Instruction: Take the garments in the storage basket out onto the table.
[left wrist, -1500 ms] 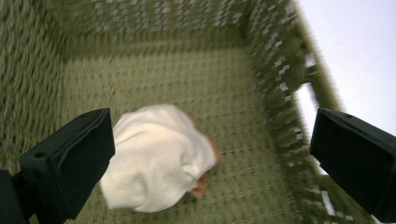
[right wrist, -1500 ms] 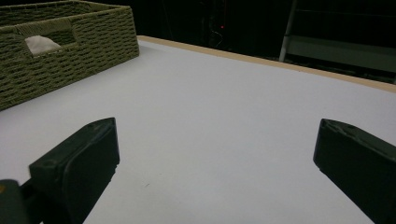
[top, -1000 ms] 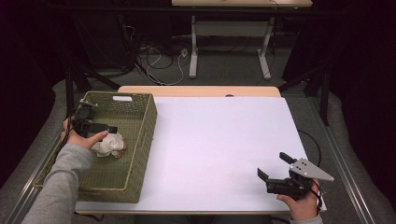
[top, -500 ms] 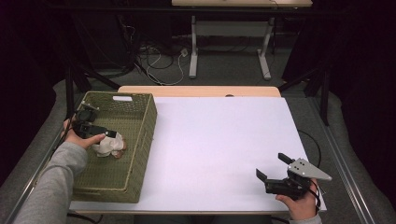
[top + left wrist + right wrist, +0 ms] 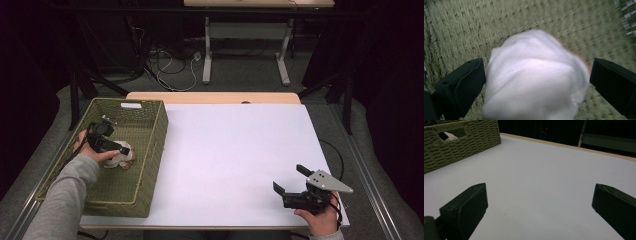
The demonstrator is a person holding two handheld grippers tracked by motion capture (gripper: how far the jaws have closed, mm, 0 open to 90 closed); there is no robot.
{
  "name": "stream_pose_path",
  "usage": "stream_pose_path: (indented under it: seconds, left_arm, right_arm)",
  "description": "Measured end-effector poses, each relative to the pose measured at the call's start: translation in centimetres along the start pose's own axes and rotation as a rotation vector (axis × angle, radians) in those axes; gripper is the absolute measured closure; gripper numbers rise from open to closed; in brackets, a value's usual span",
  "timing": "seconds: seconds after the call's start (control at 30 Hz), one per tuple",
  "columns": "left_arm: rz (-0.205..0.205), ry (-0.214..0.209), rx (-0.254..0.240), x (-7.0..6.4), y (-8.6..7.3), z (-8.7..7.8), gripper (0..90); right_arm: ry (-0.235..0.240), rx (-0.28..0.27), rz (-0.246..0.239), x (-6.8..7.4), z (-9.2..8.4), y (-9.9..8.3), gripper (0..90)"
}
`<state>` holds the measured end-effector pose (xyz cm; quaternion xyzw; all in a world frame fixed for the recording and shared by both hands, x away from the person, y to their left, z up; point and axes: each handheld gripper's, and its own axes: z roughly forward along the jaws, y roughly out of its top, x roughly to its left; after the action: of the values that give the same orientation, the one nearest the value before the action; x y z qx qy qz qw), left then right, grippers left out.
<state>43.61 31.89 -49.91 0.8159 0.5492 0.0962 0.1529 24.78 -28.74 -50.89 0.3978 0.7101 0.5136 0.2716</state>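
A soft white bundle [image 5: 123,160] lies on the floor of a woven green basket [image 5: 160,135] at the table's left. My left gripper [image 5: 124,149] is down inside the basket, right over it. In the left gripper view the white bundle [image 5: 534,77] sits between the jaws of my left gripper [image 5: 536,67], which stand wide open on either side of it. A gap shows at the right jaw. My right gripper [image 5: 288,177] hovers open near the table's front right corner. In its own view my right gripper [image 5: 540,188] has only white table between its jaws.
The white tabletop [image 5: 235,150] stretches between the basket and the right hand. From the right gripper view the basket wall [image 5: 461,142] stands far left, with something white [image 5: 449,136] visible through its handle slot. Desk legs and cables lie on the floor beyond the table.
My left gripper has shifted slightly nearer and lower over the white bundle in the basket. The right gripper has drifted a little toward the front edge, still open.
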Motion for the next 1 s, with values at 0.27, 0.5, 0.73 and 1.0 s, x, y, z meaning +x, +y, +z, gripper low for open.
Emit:
stream_pose_path:
  seconds: [0.27,0.5,0.73,1.0]
  left_arm:
    - [0.007,0.037,0.045,0.0,-0.2,1.5,0.7]
    - [-0.001,0.026,0.068,0.0,-0.5,2.8,0.2]
    - [-0.015,-0.003,0.080,0.4,-0.8,3.3,1.6]
    - [-0.061,-0.074,0.067,1.2,-1.3,2.9,22.4]
  right_arm:
    - [0.008,0.006,0.002,0.2,0.2,-0.1,0.0]
    - [0.016,0.014,-0.001,0.3,0.3,-0.2,0.1]
    - [0.017,0.023,-0.001,0.3,0.4,-0.3,0.0]
    - [0.016,0.030,-0.006,0.2,0.4,-0.3,0.1]
